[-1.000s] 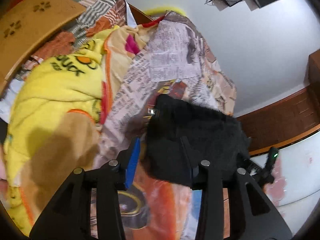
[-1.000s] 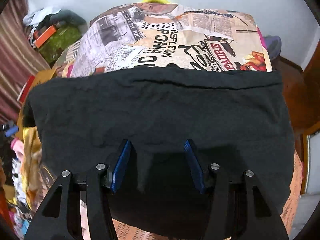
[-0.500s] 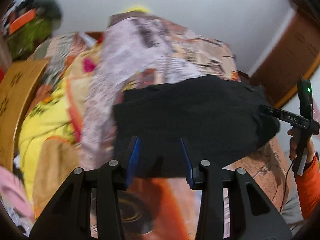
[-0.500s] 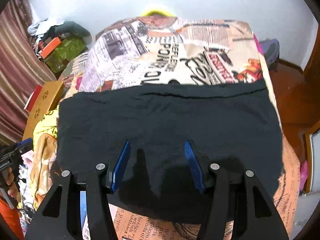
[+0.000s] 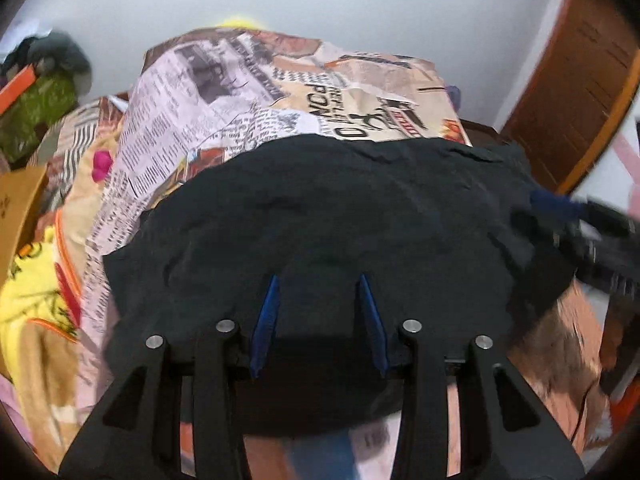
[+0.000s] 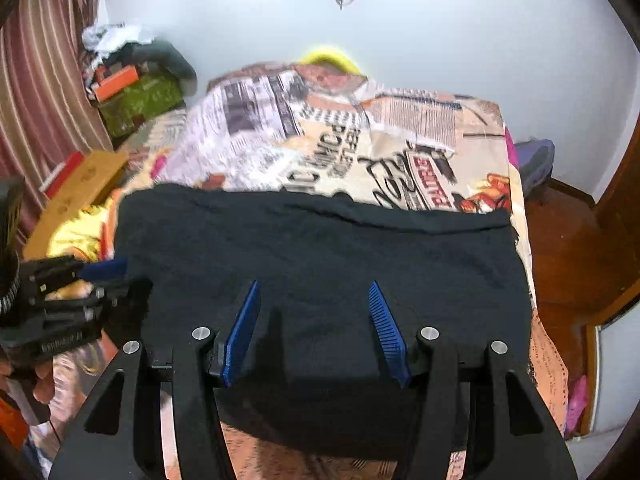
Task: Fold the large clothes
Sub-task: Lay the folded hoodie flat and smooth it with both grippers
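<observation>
On the bed, over its newspaper-print cover, the black garment lies spread flat as a broad rectangle. Its far edge runs straight across the cover and its right edge reaches almost to the bed's right side. The near edge of the garment hangs toward the cameras, under both sets of tongs.

The right tongs hang over the near middle of the garment, pointing down at it. Their blue pads stand well apart, with only flat cloth showing in the gap; nothing is pinched between them.

The left tongs hover above the near left part of the garment, and in the right wrist view they appear at the garment's left edge, held in a hand with an orange sleeve below it. Their jaws are opening. The cloth shows between the blue pads, but the pads do not press on it.

Left of the garment, a yellow blanket lies bunched on the bed, with a brown cardboard box beyond it. A wooden door stands to the garment's right.
</observation>
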A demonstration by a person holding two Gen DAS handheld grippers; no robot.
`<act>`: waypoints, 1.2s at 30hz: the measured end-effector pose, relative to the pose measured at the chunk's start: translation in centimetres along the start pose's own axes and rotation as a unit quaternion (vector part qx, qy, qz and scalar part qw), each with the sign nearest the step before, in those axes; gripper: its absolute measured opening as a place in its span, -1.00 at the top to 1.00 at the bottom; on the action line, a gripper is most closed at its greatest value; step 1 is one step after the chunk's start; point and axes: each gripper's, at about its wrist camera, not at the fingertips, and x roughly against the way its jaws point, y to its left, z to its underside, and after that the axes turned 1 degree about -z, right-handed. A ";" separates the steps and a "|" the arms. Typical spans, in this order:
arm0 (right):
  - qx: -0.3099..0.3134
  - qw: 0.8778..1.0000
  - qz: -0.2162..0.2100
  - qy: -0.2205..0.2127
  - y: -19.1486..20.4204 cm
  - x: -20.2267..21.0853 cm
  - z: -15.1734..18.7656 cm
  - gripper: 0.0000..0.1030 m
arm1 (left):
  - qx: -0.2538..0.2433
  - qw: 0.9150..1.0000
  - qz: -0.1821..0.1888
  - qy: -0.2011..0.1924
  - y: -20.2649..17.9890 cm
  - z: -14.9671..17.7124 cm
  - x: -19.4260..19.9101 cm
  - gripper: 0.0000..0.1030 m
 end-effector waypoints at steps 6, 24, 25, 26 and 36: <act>-0.014 0.999 -0.011 0.027 -1.3 -3.3 0.8 -0.10 | 0.051 0.998 0.032 0.009 1.3 -1.2 -3.7 -0.26; -0.011 0.998 -0.005 0.054 -0.7 -1.7 2.0 -0.22 | 0.056 0.998 0.008 -0.002 1.3 1.1 -1.8 -0.40; -0.010 0.998 -0.004 0.057 -0.7 -1.6 2.0 -0.22 | 0.055 0.998 0.006 -0.004 1.3 1.4 -1.4 -0.40; -0.008 0.998 -0.002 0.059 -0.6 -1.4 2.1 -0.22 | 0.056 0.998 0.003 -0.005 1.5 1.7 -0.9 -0.40; 0.020 0.998 0.002 0.059 1.4 0.3 2.5 -0.22 | 0.149 0.988 -0.013 -0.037 7.8 5.7 4.5 -0.40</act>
